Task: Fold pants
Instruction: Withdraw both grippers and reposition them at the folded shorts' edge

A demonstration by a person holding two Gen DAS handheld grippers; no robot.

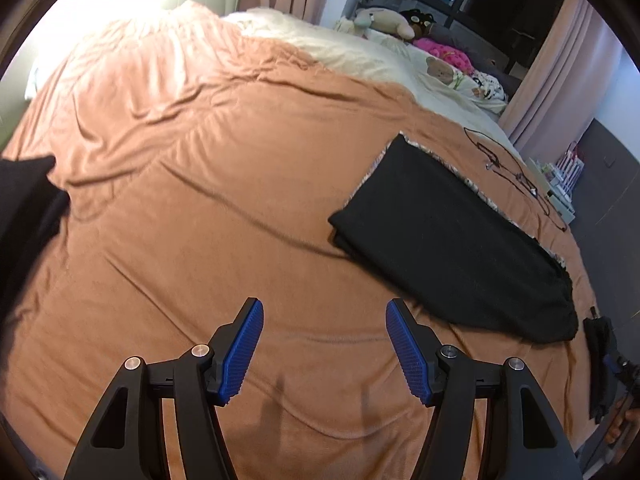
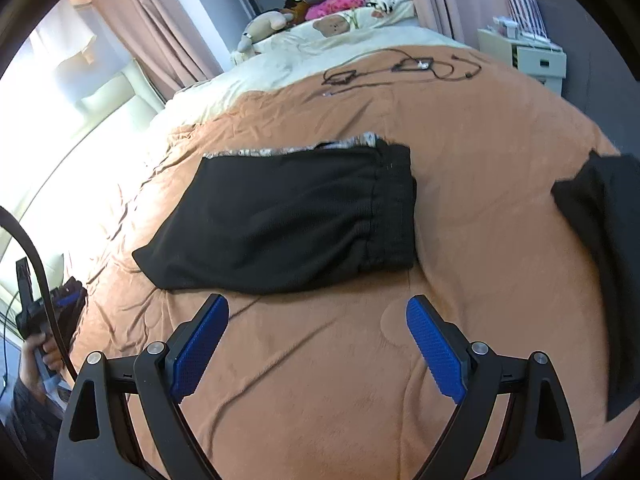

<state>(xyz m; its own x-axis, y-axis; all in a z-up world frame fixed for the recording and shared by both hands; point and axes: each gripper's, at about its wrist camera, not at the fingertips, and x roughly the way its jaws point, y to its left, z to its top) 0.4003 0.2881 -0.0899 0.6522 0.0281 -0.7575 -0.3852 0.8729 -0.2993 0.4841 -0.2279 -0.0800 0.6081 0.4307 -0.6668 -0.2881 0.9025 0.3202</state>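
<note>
Both claws — left claw (image 1: 324,350), right claw (image 2: 318,346) — angled down, jaws apart

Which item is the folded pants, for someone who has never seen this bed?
On the orange blanket, find the black folded pants, lying flat ahead of the right gripper. Unlike the loose black cloth at the right edge, a patterned garment peeks from beneath.

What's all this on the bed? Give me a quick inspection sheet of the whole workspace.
Surface: bed with rumpled orange blanket.
Job's things: folded black pants lying flat on a patterned garment; another black garment to one side.
Clutter: stuffed toys and pillows at the far end.
Grippers: left gripper and right gripper both open, empty.
Cables: black cords loose on the blanket.
Surroundings: curtains, white drawer unit.
</note>
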